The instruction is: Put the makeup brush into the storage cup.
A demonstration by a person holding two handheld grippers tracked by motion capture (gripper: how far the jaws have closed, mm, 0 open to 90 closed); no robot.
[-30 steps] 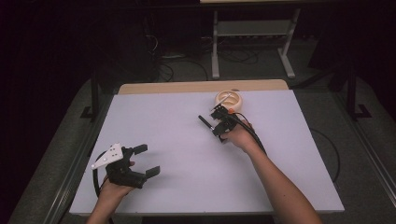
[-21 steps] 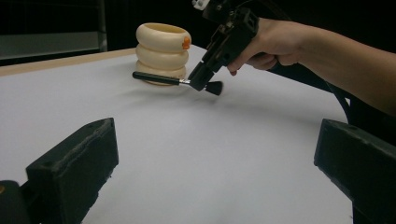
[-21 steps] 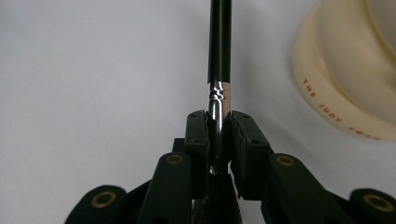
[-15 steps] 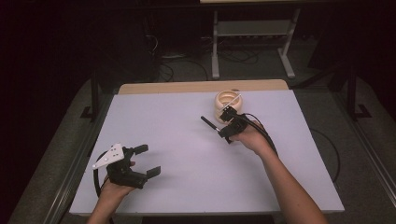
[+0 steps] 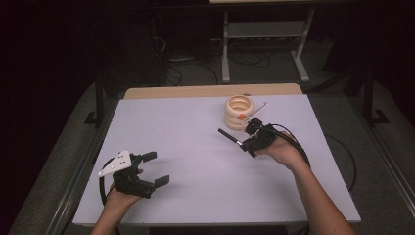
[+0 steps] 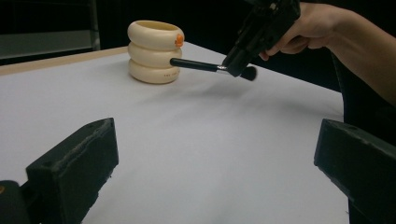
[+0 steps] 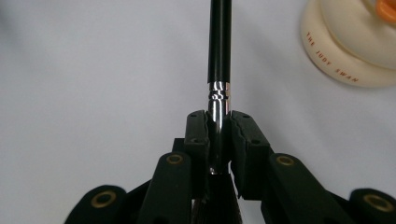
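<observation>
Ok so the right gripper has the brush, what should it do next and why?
Probably swing the brush handle-first up over the cream ringed holder and line it up with the open top: the right gripper is clamped on the ferrule, and the handle tip hangs beside the holder, not above it.

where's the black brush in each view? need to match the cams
High view: brush right of centre, handle pointing left from the right gripper.
Left gripper view: brush upper middle, above the table.
Right gripper view: brush top centre, clamped at its ferrule.
Shared landmark: cream ringed holder.
</observation>
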